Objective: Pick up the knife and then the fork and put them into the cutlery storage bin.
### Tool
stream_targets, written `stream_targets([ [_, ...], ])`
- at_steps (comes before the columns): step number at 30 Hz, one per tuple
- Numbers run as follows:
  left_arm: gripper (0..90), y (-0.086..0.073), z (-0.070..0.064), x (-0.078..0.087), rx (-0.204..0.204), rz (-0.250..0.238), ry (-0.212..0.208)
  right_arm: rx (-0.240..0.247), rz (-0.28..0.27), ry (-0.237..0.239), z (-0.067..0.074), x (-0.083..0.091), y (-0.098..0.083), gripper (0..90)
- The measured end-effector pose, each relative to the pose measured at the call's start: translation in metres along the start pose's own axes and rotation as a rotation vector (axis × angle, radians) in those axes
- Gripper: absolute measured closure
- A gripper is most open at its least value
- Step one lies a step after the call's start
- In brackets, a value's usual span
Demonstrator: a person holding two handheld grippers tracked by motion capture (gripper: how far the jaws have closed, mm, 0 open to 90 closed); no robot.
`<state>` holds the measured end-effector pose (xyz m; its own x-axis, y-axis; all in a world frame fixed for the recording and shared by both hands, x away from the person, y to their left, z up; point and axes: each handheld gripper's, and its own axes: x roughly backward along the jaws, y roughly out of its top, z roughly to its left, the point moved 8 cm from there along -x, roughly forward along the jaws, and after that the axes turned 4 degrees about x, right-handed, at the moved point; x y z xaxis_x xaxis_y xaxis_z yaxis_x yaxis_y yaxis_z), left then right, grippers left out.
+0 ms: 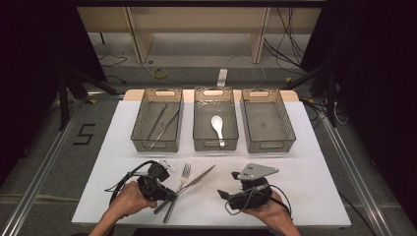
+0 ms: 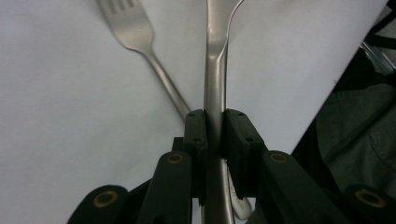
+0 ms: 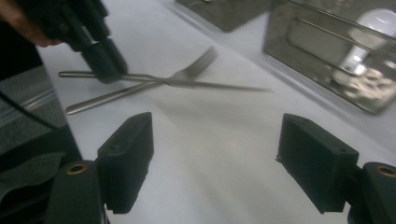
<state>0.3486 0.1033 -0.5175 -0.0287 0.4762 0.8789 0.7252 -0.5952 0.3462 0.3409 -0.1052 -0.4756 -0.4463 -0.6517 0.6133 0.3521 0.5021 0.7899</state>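
Observation:
A steel knife [image 1: 197, 178] and a fork [image 1: 181, 183] lie crossed on the white table sheet [image 1: 305, 191], front centre. My left gripper [image 1: 169, 195] is shut on the knife's handle. In the left gripper view the handle [image 2: 215, 70] runs straight up between the pads [image 2: 196, 133], and the fork [image 2: 140, 37] slants away to its left. My right gripper [image 1: 222, 194] stands open to the right of the cutlery with nothing between its jaws. The right gripper view looks past its own open gripper [image 3: 217, 163] at the knife blade [image 3: 215, 85], the fork [image 3: 189, 72] and the left gripper [image 3: 105, 60].
Three dark see-through trays stand in a row at the back. The left tray [image 1: 134, 132] holds thin metal sticks [image 1: 162, 122]. A white spoon [image 1: 218, 127] lies in the middle tray [image 1: 196, 142]. Nothing lies in the right tray [image 1: 291, 132]. The table's front edge is close behind both hands.

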Motion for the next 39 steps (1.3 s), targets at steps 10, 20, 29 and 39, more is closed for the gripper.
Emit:
stream_targets([
  [10, 78.5, 0.002, -0.021, -0.008, -0.064, 0.047, -0.024, 0.246, 0.090, 0.052, 0.042, -0.024, 0.003, 28.1],
  [20, 78.4, 0.008, -0.041, -0.014, -0.134, 0.089, -0.050, 0.470, 0.173, 0.042, 0.059, -0.046, -0.005, 32.8],
  [29, 78.4, 0.011, -0.047, -0.015, -0.150, 0.104, -0.056, 0.545, 0.219, 0.021, 0.059, -0.059, -0.011, 42.3],
  [39, 78.4, 0.013, -0.056, -0.020, -0.166, 0.137, -0.083, 0.638, 0.251, 0.022, 0.061, -0.063, -0.017, 54.9],
])
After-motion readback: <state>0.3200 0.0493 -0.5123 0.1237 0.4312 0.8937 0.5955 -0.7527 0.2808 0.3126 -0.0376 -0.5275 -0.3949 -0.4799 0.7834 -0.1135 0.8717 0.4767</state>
